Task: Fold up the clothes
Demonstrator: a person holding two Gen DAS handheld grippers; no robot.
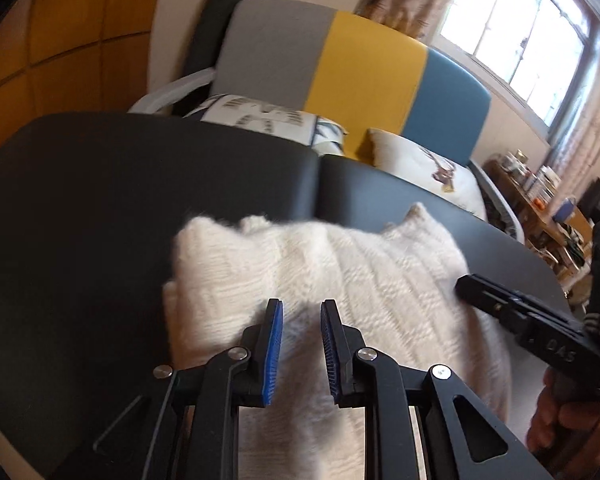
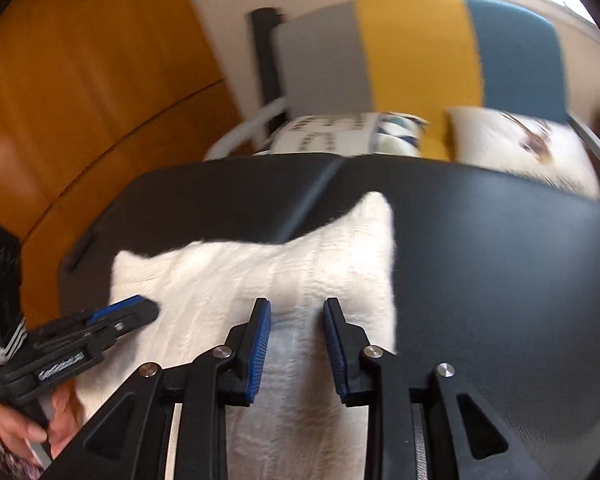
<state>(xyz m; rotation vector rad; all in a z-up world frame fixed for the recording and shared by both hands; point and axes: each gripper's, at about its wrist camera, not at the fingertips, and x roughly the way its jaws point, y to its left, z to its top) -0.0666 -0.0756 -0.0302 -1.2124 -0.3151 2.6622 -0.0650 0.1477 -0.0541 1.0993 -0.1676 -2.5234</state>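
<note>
A white fuzzy knit garment [image 1: 320, 280] lies folded in a rough rectangle on the black table [image 1: 100, 200]; it also shows in the right wrist view [image 2: 236, 280]. My left gripper [image 1: 301, 308] hovers over its near part, open, nothing between the blue pads. My right gripper [image 2: 297, 306] is open over the garment's right part, empty. The right gripper also shows in the left wrist view [image 1: 472, 286] at the garment's right edge. The left gripper shows in the right wrist view [image 2: 140, 308] over the garment's left side.
Beyond the black table [image 2: 500, 260] stands a bed with a grey, yellow and blue headboard [image 1: 364, 68] and patterned pillows [image 1: 428, 164]. An orange wooden wall [image 2: 80, 80] is at left. A cluttered shelf [image 1: 540, 196] and a window are at right.
</note>
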